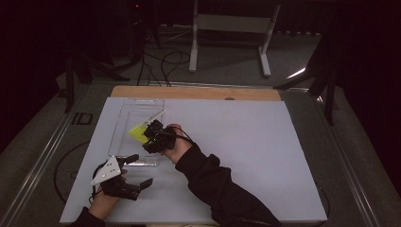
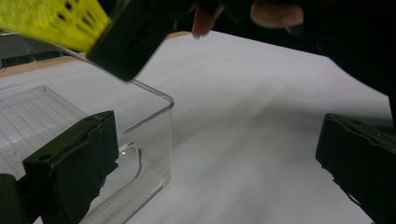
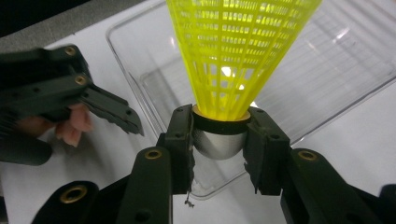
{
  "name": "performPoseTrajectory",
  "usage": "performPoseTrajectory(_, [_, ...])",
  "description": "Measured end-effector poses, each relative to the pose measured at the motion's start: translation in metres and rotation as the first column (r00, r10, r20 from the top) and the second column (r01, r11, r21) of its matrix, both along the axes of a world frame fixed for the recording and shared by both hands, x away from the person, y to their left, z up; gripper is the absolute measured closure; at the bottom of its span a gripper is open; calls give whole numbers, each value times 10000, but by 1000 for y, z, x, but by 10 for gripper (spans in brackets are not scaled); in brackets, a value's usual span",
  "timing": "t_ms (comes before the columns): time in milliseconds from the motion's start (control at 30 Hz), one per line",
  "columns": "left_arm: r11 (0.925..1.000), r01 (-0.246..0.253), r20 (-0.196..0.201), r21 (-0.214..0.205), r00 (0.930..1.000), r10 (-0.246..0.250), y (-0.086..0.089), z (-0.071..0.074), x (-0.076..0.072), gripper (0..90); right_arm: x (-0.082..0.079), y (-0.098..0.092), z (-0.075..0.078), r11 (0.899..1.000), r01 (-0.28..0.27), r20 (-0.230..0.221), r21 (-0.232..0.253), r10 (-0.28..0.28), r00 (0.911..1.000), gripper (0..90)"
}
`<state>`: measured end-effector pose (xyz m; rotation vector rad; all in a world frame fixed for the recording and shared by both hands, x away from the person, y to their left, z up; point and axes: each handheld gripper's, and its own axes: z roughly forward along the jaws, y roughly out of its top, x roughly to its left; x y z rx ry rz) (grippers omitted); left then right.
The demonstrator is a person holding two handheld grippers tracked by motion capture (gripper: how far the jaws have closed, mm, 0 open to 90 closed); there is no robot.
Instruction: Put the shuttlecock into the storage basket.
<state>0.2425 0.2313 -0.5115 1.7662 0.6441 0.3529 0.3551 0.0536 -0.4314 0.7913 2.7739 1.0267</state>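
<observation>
A yellow plastic shuttlecock [image 1: 137, 133] is held by its round base, skirt pointing away from the hand, over a clear plastic box [image 1: 126, 112]. My right gripper [image 1: 150, 135] is shut on that base; in the right gripper view the pads clamp the grey base of the shuttlecock [image 3: 233, 51] on both sides, above the box's near corner [image 3: 322, 74]. My left gripper [image 1: 140, 170] stands open at the box's near right corner, nothing between its fingers [image 2: 74, 163]. The shuttlecock's skirt [image 2: 51, 21] passes over the box wall [image 2: 154, 121] in the left gripper view.
The box lies on a white sheet [image 1: 236, 142] covering the table, whose wooden far edge [image 1: 198, 92] shows beyond it. A white metal stand [image 1: 231, 28] and cables are on the floor behind. The person's dark sleeve [image 1: 213, 179] crosses the sheet's near middle.
</observation>
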Motion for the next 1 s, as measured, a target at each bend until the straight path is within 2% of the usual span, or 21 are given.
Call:
performPoseTrajectory(200, [10000,21,3,-58,10000,-21,0,0,0,1,2,2,-11,9998,36,-291,-218,-42,9996,652])
performPoseTrajectory(467, [9999,42,-40,-104,10000,-43,0,0,0,1,0,5,-20,9995,75,-255,-320,-83,9996,651])
performPoseTrajectory(767, [9999,34,-65,-162,10000,-35,0,0,0,1,-1,7,-23,9991,-40,-398,-420,23,9992,650])
performPoseTrajectory(833, [9998,36,-48,-169,10000,-37,0,0,0,1,-1,8,-24,9989,-22,-312,-464,8,9995,649])
performPoseTrajectory(1000, [9997,2,-72,-238,10000,-4,1,0,1,1,0,7,-25,9995,-75,-395,-322,62,9992,648])
